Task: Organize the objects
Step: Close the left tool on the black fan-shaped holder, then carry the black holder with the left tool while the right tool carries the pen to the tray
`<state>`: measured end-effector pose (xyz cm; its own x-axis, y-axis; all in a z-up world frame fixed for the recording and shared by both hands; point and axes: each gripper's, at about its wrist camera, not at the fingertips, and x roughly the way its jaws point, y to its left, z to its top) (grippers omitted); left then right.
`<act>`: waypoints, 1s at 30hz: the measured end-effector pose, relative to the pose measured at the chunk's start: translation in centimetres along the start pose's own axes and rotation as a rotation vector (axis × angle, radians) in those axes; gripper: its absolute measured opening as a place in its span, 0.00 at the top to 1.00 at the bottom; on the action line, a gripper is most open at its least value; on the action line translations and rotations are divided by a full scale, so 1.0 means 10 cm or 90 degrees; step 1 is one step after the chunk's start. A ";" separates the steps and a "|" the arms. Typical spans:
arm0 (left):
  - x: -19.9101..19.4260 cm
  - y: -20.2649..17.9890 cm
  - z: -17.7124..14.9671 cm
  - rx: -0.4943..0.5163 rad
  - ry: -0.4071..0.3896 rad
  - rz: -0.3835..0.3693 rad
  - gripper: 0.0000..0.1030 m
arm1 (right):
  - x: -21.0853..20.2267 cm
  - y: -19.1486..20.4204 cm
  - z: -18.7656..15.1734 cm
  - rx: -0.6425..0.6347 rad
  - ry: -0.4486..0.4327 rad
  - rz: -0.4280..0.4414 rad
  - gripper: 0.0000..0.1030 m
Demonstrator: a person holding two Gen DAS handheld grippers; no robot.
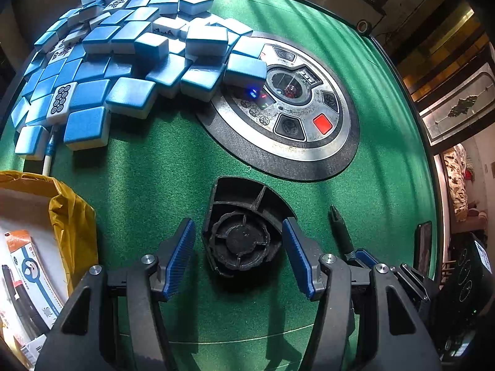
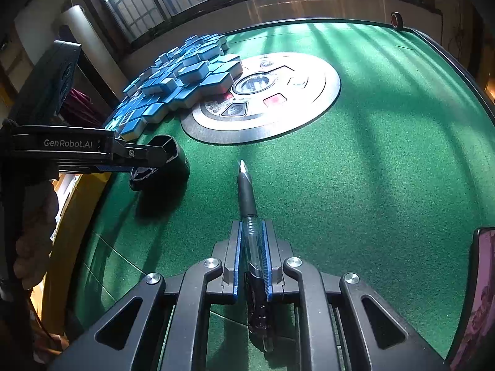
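Pen holder point(image 1: 244, 235) lies tipped between my spread left tongs point(image 1: 238, 256), mouth pointing away; right tongs point(image 2: 253, 247) pinch the pen point(image 2: 247, 191) lengthwise.

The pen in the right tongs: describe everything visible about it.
The pen has a dark rubbery grip section, a silvery pointed tip and a clear barrel with a dark clip end. The right tongs are shut on its barrel, pads pressing both sides. It points forward over the green felt table, tip free.

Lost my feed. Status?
Left gripper open around black holder. Right gripper shut on pen. Holder on its side; path clear.
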<state>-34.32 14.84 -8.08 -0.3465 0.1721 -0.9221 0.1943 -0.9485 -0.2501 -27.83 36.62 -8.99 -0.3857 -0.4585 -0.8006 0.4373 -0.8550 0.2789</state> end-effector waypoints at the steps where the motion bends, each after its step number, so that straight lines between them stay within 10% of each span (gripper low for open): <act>1: 0.01 0.02 0.04 -0.006 -0.004 -0.001 0.45 | 0.00 0.01 0.00 -0.003 0.000 -0.003 0.89; 13: -0.05 -0.09 -0.15 0.004 0.013 0.017 0.57 | 0.01 -0.02 0.01 0.005 0.000 0.007 0.89; 30: -0.71 0.23 -1.63 -0.118 0.014 -0.167 0.57 | 0.02 0.21 -0.07 -0.027 0.007 -0.065 0.91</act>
<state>-16.45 15.75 -6.97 -0.3874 0.4127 -0.8244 0.2658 -0.8063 -0.5285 -26.43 34.85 -8.92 -0.4216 -0.3664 -0.8295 0.4295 -0.8863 0.1731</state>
